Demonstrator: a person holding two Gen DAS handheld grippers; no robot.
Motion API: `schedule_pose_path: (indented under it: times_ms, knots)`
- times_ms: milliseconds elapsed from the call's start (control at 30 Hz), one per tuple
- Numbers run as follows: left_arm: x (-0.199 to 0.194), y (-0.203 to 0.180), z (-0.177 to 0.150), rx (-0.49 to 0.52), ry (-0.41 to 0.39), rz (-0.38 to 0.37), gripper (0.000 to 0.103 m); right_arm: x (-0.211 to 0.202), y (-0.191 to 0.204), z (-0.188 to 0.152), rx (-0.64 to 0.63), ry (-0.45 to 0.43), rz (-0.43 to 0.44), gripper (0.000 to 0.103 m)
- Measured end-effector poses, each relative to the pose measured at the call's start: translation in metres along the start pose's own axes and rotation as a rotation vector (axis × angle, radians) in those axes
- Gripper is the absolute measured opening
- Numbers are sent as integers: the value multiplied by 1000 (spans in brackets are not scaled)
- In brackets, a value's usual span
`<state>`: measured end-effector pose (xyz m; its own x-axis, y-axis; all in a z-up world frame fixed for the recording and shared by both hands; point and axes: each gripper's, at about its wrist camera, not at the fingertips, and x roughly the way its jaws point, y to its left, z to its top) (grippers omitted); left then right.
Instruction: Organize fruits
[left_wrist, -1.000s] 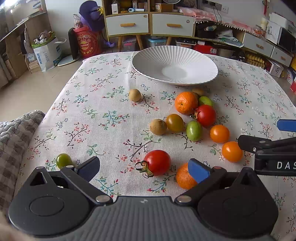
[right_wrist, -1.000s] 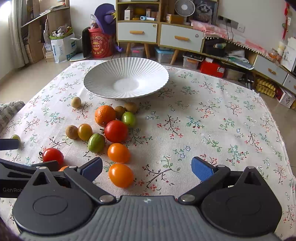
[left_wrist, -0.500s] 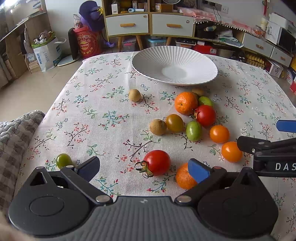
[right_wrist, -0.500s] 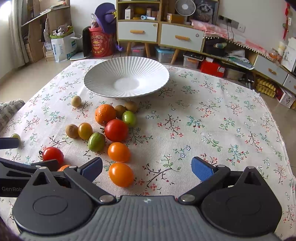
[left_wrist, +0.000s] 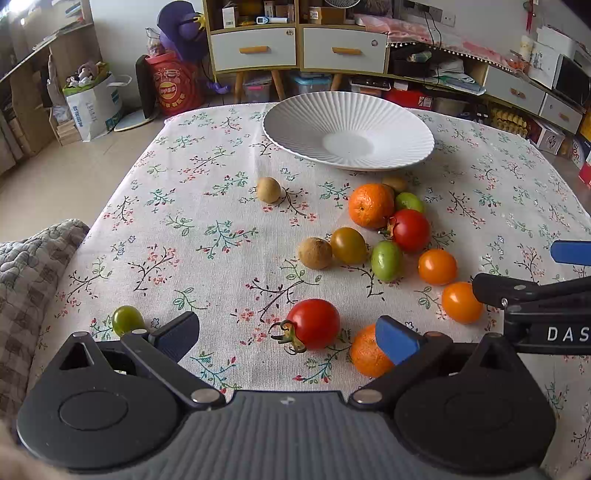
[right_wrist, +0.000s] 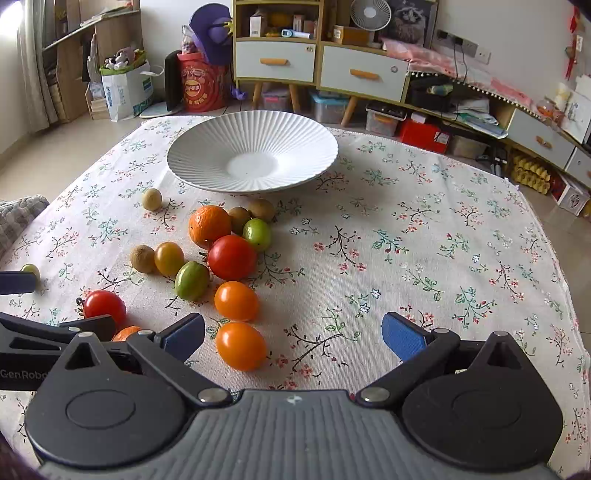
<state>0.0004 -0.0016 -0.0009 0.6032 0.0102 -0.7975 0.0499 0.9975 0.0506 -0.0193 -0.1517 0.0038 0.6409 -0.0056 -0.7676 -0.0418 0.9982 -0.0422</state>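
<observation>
Ahead of both tongs spreads the floral tablecloth (right_wrist: 424, 229), its far edge just behind the white ribbed plate (right_wrist: 207, 147) and its right edge curving off toward the floor; the stretch right of the fruit is bare cloth. That plate sits far forward of the left gripper (left_wrist: 287, 334) and forward-left of the right gripper (right_wrist: 293, 332), with nothing in it. Both tongs are spread wide and hold nothing.

Between plate and tongs lies the fruit cluster: a large orange (left_wrist: 370, 205) touching a big red tomato (left_wrist: 410, 230), with green (left_wrist: 386, 260), amber (left_wrist: 348, 245) and brown (left_wrist: 315, 253) small fruits beside them. Nearer the left gripper, a red tomato with stem (left_wrist: 313, 324) lies between its fingers, and a second orange (left_wrist: 365, 356) sits partly behind its right blue pad (left_wrist: 397, 339). Two orange tomatoes (right_wrist: 240, 345) lie just ahead of the right gripper's left pad (right_wrist: 184, 334). One small green fruit (left_wrist: 126, 319) sits apart near the cloth's left edge, beside the left gripper's left finger. A lone tan fruit (left_wrist: 268, 189) rests in open cloth, left of the cluster.
</observation>
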Motion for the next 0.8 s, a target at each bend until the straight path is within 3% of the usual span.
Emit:
schedule_pose_path:
  times_ms: [800]
  knots:
    - [-2, 4, 2, -12, -4, -3, 102, 0, -1, 1, 1, 3, -1, 102]
